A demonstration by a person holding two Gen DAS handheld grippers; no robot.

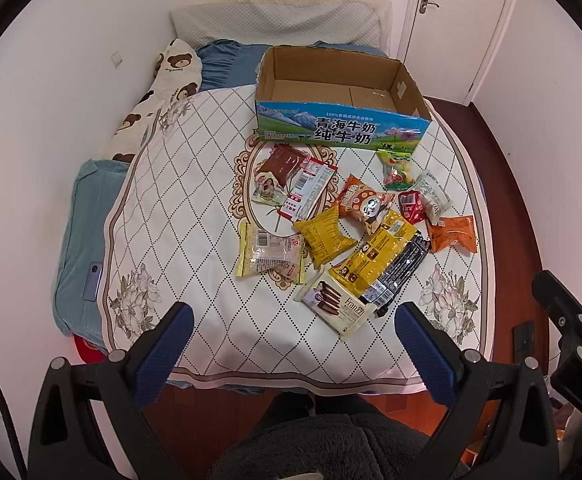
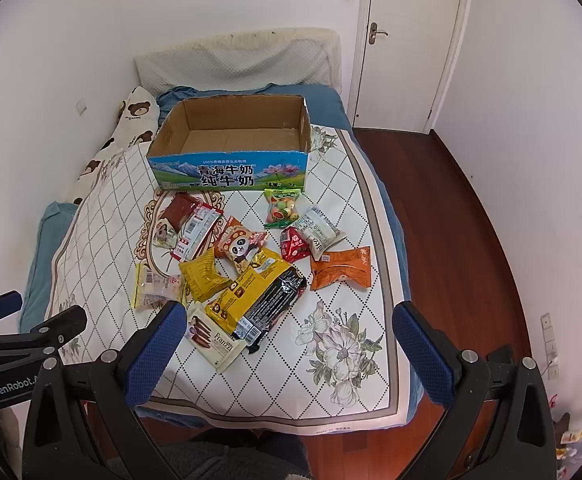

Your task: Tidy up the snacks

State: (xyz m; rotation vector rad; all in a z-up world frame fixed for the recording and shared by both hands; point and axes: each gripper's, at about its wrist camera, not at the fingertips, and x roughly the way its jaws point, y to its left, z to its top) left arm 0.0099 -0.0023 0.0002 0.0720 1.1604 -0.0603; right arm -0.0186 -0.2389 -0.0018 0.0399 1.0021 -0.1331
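The cardboard box (image 1: 341, 92) sits open-topped in the upper centre of both frames; its blue front panel reads "青海牛奶 纯牛奶", and its interior shows only bare cardboard. The snack packets lie scattered on the quilted cloth (image 1: 195, 184) just below the box, at frame centre. Legible print: a white biscuit pack (image 1: 337, 304) marked "Franzzi", nearest the lower edge. Adjacent items include a yellow-and-black bag (image 1: 383, 260), a yellow pouch (image 1: 325, 236), an orange panda-print bag (image 2: 239, 246), an orange packet (image 1: 453, 234) and a green candy bag (image 2: 281, 208) (other labels are too small to read). A bear-print pillow (image 1: 163, 92) occupies the upper left, a white door (image 2: 411, 40) the upper right. The left gripper (image 1: 293, 344) hovers above the cloth's near edge, jaws spread wide and holding nothing. The right gripper (image 2: 287, 340) matches this pose, jaws apart, its left finger overlapping the packets nearest it in the frame. "GenRobot" is printed on the left unit's body at the lower left of the right wrist view.
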